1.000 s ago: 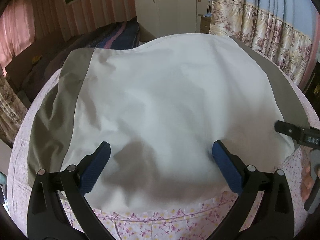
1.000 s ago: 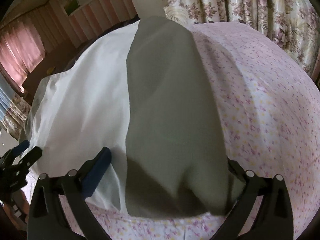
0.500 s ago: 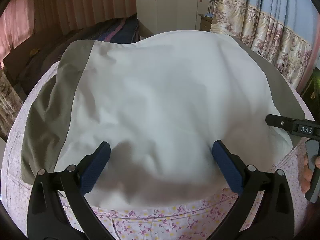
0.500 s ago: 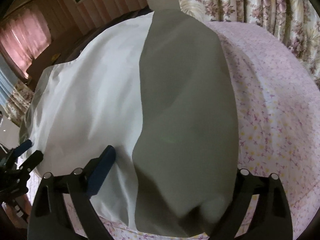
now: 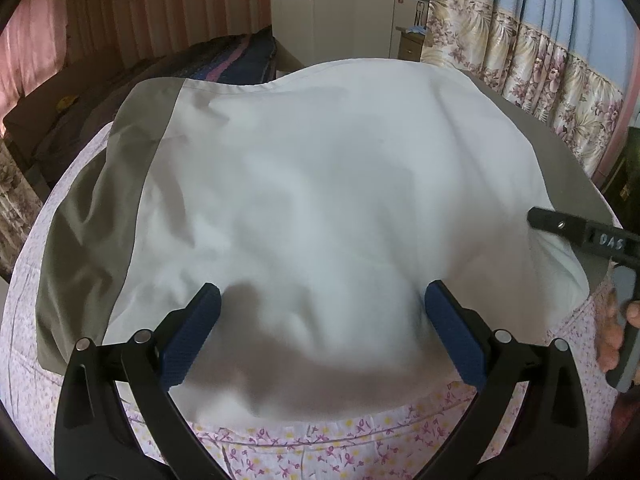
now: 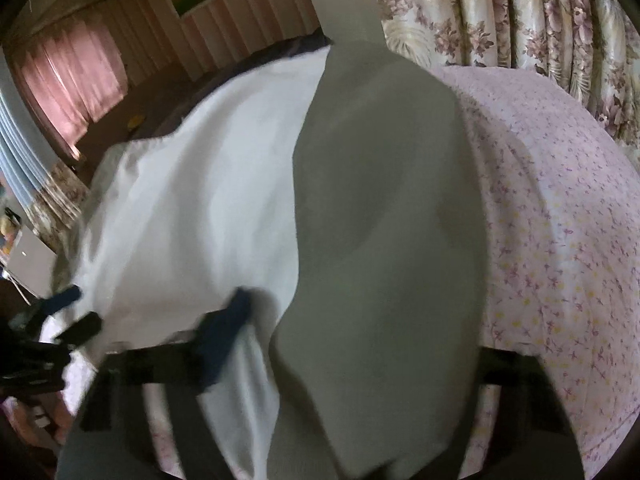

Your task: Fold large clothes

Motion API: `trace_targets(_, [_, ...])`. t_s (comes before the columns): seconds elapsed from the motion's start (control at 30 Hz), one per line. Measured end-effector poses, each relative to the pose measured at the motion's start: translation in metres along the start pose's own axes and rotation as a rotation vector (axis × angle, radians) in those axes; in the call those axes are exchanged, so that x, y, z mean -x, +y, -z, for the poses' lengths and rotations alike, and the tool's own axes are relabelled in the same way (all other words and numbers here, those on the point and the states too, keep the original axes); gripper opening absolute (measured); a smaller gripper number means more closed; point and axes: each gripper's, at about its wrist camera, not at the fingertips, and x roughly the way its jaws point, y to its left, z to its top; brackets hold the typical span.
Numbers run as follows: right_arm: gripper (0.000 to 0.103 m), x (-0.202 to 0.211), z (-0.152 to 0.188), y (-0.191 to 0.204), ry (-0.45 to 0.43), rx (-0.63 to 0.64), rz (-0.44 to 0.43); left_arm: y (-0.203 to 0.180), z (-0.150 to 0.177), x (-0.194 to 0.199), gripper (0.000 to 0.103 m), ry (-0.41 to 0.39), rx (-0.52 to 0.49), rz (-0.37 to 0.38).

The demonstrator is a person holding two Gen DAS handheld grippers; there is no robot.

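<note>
A large white garment (image 5: 340, 180) with grey side panels (image 5: 88, 240) lies spread over a bed in a pink flowered sheet (image 5: 320, 444). My left gripper (image 5: 322, 296) stands open and wide over the garment's near white hem, with nothing pinched. One finger (image 5: 560, 230) of my right gripper reaches in from the right edge. In the right wrist view my right gripper (image 6: 360, 328) is closing around the near end of the right grey panel (image 6: 380, 200). That cloth bulges between the jaws and hides the right finger; the blue left pad rests on white cloth (image 6: 200, 208).
Flowered curtains (image 5: 540, 72) hang along the right side and a white wardrobe (image 5: 348, 8) stands at the back. Dark striped bedding (image 5: 224, 64) lies beyond the garment. A person's hand (image 5: 612, 332) holds the right tool. The bed sheet (image 6: 560, 220) is bare to the right of the panel.
The right gripper's jaws have drawn closer together around the grey panel and the tool has rolled a little, blurring its view. The left gripper has stayed put and wide.
</note>
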Motion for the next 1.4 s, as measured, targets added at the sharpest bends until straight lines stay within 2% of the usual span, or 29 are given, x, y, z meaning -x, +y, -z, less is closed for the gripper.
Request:
trace_targets(0.07, [0.047,0.004,-0.002,0.002,0.001,0.017,0.002,0.000,-0.001,-0.001,0.100,0.002,-0.001,0.000])
trace_targets(0.2, [0.047,0.006,-0.002,0.002,0.018,0.019,0.011,0.000,-0.002,-0.003,0.100,0.006,-0.001,0.004])
trace_targets(0.4, [0.066,0.029,0.015,-0.012,0.001,-0.046,0.030,0.000,-0.003,-0.004,0.100,0.008,-0.009,0.008])
trace_targets(0.63, [0.072,0.049,0.041,-0.030,-0.009,-0.120,0.042,0.000,-0.005,0.000,0.100,0.009,-0.009,0.009])
trace_targets(0.73, [0.074,0.050,0.047,-0.034,-0.004,-0.154,0.037,0.003,-0.012,0.010,0.100,-0.003,-0.016,-0.021])
trace_targets(0.93, [0.074,0.059,0.060,-0.033,-0.006,-0.220,0.064,0.017,-0.035,0.015,0.100,-0.026,-0.007,-0.069])
trace_targets(1.1, [0.078,0.066,0.076,-0.026,0.019,-0.220,0.065,0.015,-0.034,0.016,0.100,-0.026,-0.012,-0.063])
trace_targets(1.2, [0.078,0.063,0.073,-0.024,-0.005,-0.212,0.048,0.011,-0.031,0.017,0.100,-0.026,-0.019,-0.058])
trace_targets(1.3, [0.078,0.049,0.068,-0.023,0.011,-0.219,0.032,0.009,-0.027,0.015,0.100,-0.013,-0.018,-0.051])
trace_targets(1.4, [0.083,0.040,0.061,-0.019,-0.007,-0.214,0.039,0.009,-0.021,0.015,0.100,-0.007,-0.025,-0.059])
